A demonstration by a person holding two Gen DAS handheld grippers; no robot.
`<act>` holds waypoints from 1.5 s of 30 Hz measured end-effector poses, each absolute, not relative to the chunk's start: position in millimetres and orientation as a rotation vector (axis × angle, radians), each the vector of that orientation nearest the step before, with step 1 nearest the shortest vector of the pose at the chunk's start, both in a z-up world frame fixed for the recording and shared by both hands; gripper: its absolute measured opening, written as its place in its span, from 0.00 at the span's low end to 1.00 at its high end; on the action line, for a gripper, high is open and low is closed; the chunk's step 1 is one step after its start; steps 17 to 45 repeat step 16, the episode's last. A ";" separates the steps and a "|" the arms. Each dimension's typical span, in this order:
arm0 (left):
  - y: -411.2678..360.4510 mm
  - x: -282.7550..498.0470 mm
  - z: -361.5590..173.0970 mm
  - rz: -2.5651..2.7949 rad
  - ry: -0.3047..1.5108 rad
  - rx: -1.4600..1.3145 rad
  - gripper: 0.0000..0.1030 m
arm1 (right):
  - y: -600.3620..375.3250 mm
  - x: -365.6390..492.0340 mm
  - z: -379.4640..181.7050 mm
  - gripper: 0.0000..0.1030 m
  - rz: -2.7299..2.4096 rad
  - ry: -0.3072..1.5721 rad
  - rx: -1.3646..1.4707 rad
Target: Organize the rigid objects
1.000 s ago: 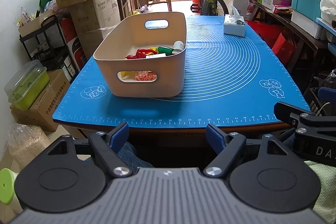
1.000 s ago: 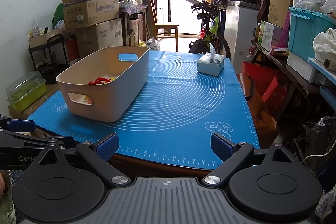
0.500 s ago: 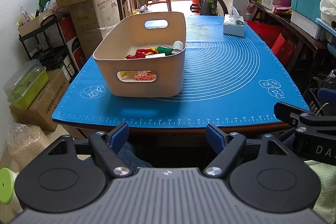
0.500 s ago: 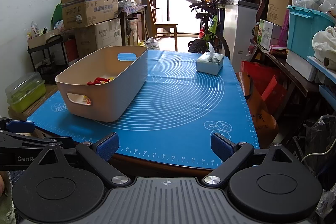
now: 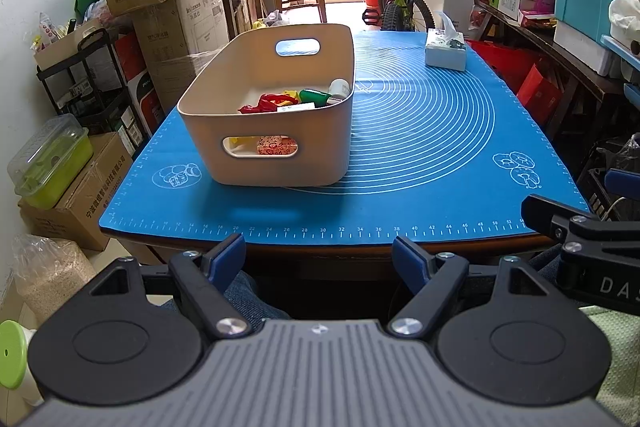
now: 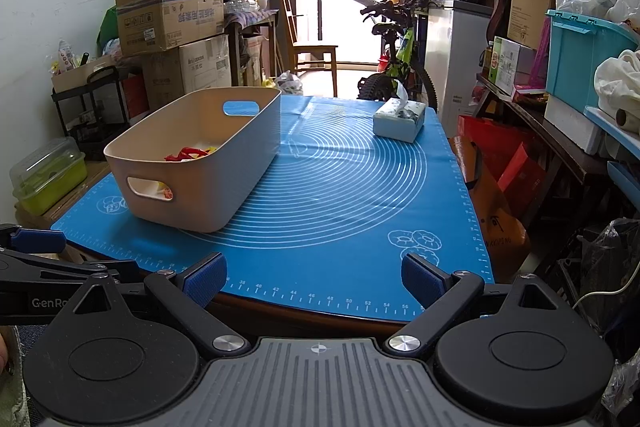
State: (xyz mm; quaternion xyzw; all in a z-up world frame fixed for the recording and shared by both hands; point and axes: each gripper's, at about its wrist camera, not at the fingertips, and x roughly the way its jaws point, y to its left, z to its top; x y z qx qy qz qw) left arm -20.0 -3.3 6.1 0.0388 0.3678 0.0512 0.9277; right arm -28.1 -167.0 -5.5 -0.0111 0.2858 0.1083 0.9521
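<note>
Small rigid toys lie in the beige bin; both tools, left and right, gape, gripping nothing.

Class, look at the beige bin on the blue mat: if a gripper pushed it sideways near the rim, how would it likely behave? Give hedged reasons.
The beige bin would probably slide, not tip: it looks wide and low, with a flat base on the blue mat. Its walls hold a clean shape, so likely stiff plastic. It seems light, since only a few small items lie inside.

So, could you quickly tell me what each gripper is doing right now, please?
Left gripper: open, holding nothing, short of the table.
Right gripper: open, holding nothing.
</note>
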 end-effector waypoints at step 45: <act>-4.2 -20.0 7.1 0.104 0.751 0.079 0.79 | -167.3 -27.9 -5.2 0.91 0.220 0.581 -0.022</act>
